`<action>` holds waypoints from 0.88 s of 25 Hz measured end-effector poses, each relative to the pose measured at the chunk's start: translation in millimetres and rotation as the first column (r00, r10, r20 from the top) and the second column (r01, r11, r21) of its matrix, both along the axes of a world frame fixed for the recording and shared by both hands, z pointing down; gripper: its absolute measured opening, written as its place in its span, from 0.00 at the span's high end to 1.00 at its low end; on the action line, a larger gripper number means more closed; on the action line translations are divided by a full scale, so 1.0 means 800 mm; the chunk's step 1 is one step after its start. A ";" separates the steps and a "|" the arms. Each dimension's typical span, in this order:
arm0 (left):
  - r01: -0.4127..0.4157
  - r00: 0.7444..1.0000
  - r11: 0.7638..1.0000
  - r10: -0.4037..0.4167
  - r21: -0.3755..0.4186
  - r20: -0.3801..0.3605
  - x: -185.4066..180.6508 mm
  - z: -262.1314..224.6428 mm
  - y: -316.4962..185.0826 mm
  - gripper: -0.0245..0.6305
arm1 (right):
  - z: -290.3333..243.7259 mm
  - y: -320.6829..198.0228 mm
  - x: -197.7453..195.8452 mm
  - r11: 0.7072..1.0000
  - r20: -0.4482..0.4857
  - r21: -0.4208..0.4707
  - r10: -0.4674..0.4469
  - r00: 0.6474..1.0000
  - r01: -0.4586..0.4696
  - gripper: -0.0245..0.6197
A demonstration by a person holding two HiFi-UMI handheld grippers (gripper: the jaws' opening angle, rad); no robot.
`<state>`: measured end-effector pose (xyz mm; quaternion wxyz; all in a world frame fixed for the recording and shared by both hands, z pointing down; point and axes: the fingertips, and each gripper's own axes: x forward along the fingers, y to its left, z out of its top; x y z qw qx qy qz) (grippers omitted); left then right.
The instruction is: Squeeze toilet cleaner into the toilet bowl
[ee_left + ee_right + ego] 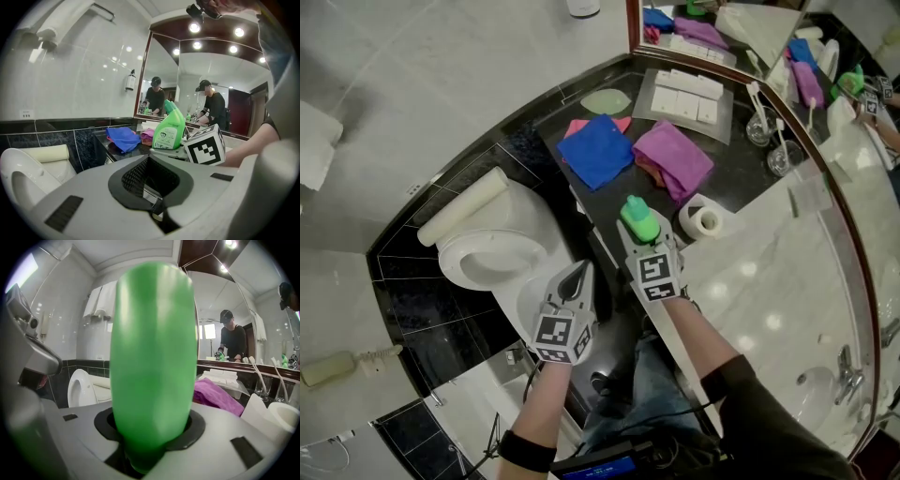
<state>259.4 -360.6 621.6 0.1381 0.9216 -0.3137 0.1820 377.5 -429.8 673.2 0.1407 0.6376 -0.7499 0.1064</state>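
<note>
Toilet bowl (483,255) stands open at the left, well apart from the cleaner. Left gripper (580,272) has its jaws together, empty. Right gripper (639,234) is clamped on the green bottle (638,216) beside the dark counter (741,178). Squeezing before it reaches the bowl would likely spill cleaner, and the smooth body could slip

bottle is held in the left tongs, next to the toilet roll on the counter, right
Not quite. The bottle is in the right tongs, not the left; the right gripper view shows it filling the gap between them. The left tongs are shut and empty. The rest holds: it is next to the toilet roll.
</note>
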 end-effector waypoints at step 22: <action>0.010 1.000 1.000 -0.010 0.028 -0.012 -0.053 -0.043 0.049 0.96 | -0.039 0.071 0.010 0.995 -0.023 -0.051 0.083 0.996 -0.084 0.55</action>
